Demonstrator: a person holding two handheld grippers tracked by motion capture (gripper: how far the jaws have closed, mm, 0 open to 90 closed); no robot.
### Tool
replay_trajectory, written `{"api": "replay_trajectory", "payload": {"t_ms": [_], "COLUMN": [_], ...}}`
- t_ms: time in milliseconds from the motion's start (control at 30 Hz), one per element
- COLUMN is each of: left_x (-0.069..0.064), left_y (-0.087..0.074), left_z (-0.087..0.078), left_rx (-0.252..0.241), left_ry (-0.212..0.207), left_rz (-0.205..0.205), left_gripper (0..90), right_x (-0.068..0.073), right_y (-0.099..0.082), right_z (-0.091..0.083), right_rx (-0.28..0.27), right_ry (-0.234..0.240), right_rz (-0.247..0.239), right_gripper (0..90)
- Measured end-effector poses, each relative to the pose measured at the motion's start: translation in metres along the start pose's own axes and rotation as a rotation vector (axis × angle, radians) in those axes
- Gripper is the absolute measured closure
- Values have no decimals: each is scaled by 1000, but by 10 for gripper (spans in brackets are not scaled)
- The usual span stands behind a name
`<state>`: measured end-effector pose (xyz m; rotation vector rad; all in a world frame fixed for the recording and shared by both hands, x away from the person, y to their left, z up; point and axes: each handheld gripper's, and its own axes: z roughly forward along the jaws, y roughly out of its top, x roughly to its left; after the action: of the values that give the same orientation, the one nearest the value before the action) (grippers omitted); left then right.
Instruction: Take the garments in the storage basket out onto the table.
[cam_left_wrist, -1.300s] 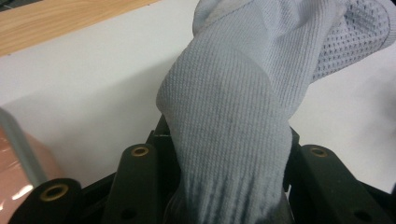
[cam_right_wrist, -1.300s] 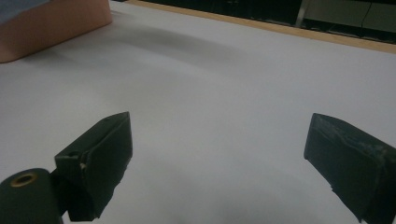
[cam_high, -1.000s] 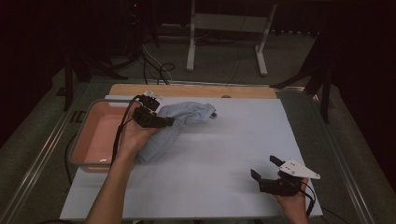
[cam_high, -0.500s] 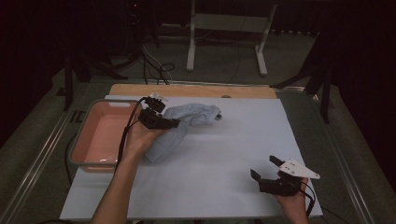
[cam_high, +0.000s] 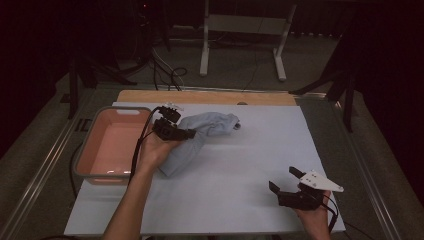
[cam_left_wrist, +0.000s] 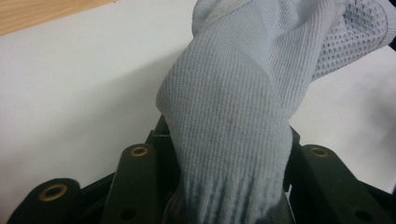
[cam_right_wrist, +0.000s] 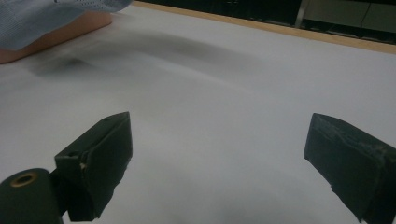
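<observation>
While your left gripper (cam_high: 186, 133) has carried the clamped grey cloth (cam_left_wrist: 233, 116) slightly away from the pink basin (cam_high: 107, 150) — transfer under way — right gripper (cam_high: 286, 181) idles, jaws wide

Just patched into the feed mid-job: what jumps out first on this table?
The pale blue-grey cloth bunched at the table's left-centre, clamped in the left gripper beside the pink tub. At the near right the right gripper sits open over bare white table cover.
</observation>
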<state>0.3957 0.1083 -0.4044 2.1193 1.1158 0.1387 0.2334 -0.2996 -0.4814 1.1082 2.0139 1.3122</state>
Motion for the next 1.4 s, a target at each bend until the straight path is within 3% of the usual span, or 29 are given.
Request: {"api": "replay_trajectory", "payload": {"t_ms": [700, 867, 1133, 1400], "left_x": [-13, -17, -25, -35], "left_y": [0, -1, 0, -1], "left_z": [14, 19, 30, 43], "left_rx": [-17, -28, -32, -19], "left_ry": [-1, 4, 1, 8], "left_rz": [-30, -53, -81, -78], "left_gripper": [590, 590, 589, 587], "right_x": [0, 0, -1, -1], "right_y": [0, 0, 0, 0], "right_z": [0, 0, 0, 0], "right_rx": [1, 2, 5, 3], "right_ry": [-1, -1, 0, -2], "right_rz": [1, 3, 5, 4], "right_gripper": [76, 76, 76, 75]}}
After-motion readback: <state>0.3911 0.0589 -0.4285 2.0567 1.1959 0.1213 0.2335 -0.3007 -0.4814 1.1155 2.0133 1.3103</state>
